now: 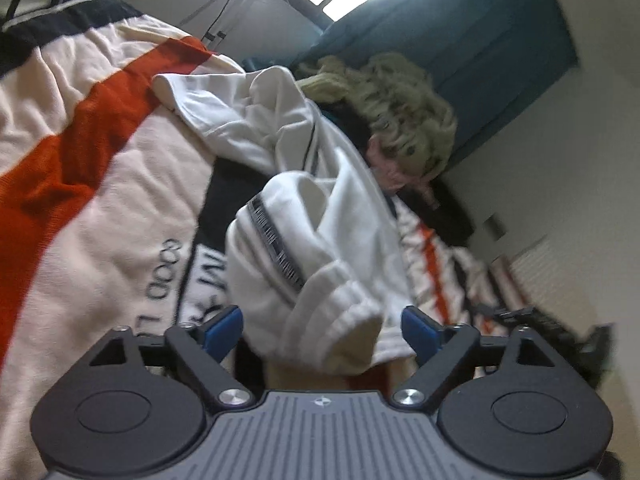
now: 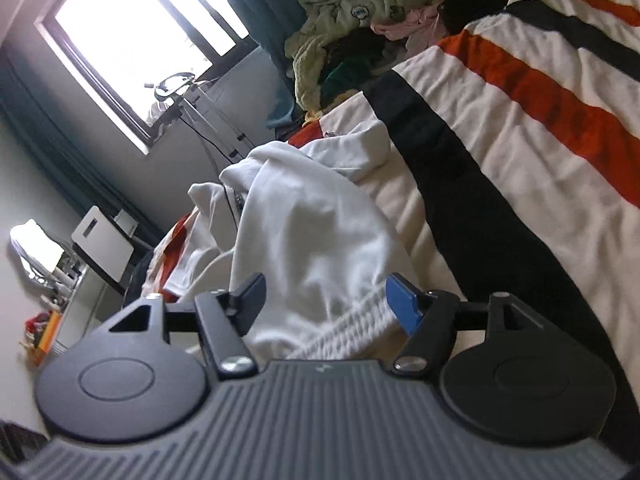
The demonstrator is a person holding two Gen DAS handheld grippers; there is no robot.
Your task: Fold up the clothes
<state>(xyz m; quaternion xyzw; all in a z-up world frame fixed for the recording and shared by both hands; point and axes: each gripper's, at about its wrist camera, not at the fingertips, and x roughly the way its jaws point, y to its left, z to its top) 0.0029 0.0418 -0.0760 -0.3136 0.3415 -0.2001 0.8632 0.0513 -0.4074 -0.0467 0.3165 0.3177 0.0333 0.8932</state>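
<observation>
Both tongs point(image 1: 322, 330) point(image 2: 332, 300) gape around white garment point(image 1: 320, 240); blanket point(image 1: 100, 200) lettering unreadable.

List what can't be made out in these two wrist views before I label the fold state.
- White garment: its ribbed hem runs behind the left gripper body in the left wrist view; motion blur hides any pad contact.
- Right wrist view: the hem passes behind the right gripper body, its end hidden.
- Blanket lettering: blurred and partly covered by the garment.
- Clothes pile: separate items indistinguishable.
</observation>
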